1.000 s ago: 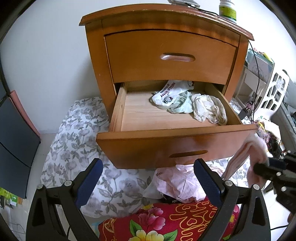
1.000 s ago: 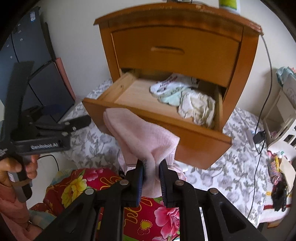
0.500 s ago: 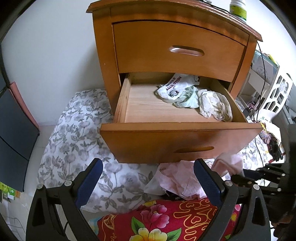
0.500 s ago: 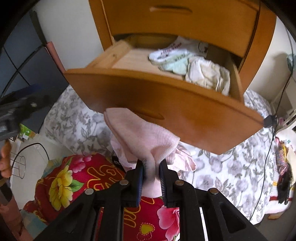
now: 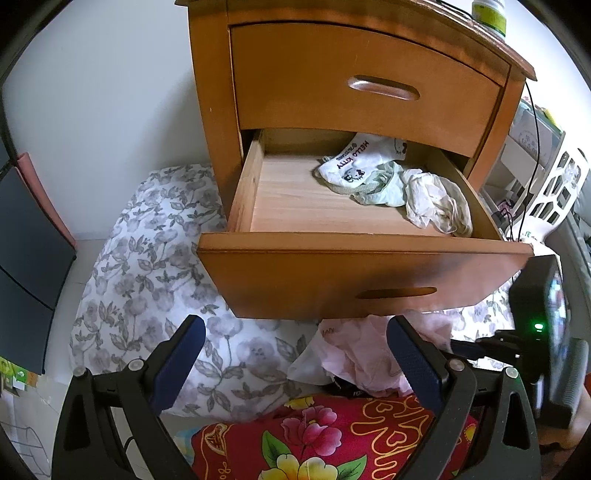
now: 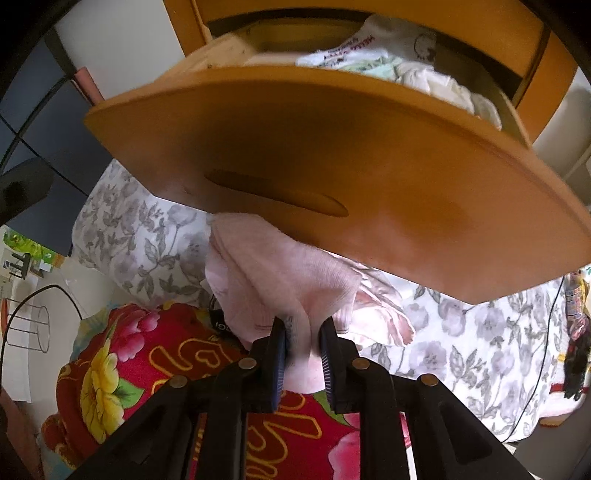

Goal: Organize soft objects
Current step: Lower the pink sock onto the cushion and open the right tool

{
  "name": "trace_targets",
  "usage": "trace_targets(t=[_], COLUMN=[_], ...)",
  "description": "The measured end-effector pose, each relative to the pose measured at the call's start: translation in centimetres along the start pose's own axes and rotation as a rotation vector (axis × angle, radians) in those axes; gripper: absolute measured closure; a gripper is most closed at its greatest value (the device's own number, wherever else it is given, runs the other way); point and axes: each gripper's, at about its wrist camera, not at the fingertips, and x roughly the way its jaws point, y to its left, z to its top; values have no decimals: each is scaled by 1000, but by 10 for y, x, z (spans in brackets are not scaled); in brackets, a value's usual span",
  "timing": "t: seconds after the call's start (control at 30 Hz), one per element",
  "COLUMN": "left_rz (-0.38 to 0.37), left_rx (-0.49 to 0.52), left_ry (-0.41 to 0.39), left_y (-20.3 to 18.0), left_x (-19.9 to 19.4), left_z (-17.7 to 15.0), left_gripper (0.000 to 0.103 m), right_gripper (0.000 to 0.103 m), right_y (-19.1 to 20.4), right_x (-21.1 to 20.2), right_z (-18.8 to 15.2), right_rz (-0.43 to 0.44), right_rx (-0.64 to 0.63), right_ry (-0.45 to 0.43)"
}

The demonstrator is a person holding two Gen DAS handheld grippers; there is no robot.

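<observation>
A wooden nightstand's lower drawer [image 5: 362,273] stands pulled open. Inside lie a white Hello Kitty cloth [image 5: 354,162], a pale green cloth [image 5: 384,188] and a cream cloth [image 5: 436,203]. My right gripper [image 6: 303,336] is shut on a pink sock [image 6: 284,273], held low, just under the drawer front [image 6: 332,162]. A pile of pink cloth [image 5: 362,354] lies on the floor below the drawer. My left gripper [image 5: 295,354] is open and empty, in front of the drawer and above the pile.
A floral grey-white sheet [image 5: 147,280] covers the floor. A red flowered blanket [image 5: 325,439] lies nearest me. Dark panels [image 5: 26,236] lean at the left. A white shelf and cables [image 5: 546,184] stand to the right. A bottle [image 5: 487,14] sits on the nightstand.
My right gripper has dropped with the pink sock from drawer height to below the drawer front. The left wrist view has moved closer to the drawer.
</observation>
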Motion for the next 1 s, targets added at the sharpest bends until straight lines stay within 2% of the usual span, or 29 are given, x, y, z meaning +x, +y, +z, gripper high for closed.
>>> trace_targets(t=[0.37, 0.47, 0.53, 0.6, 0.9, 1.0], left_rz=[2, 2, 3, 3, 3, 2], left_rx=[-6, -4, -6, -7, -7, -9], left_ry=[10, 10, 10, 10, -6, -19], left_y=[2, 2, 2, 2, 1, 1], left_x=[4, 4, 4, 3, -4, -8], left_z=[0, 0, 0, 0, 0, 2], left_gripper=[4, 4, 4, 4, 4, 4], right_gripper=[81, 73, 62, 58, 45, 45], right_y=[-1, -3, -3, -2, -3, -4], right_x=[12, 11, 11, 8, -24, -42], right_z=[5, 5, 5, 4, 6, 5], right_rz=[-9, -5, -4, -6, 8, 3], right_rx=[18, 28, 29, 22, 26, 34], right_ry=[27, 29, 32, 28, -37, -76])
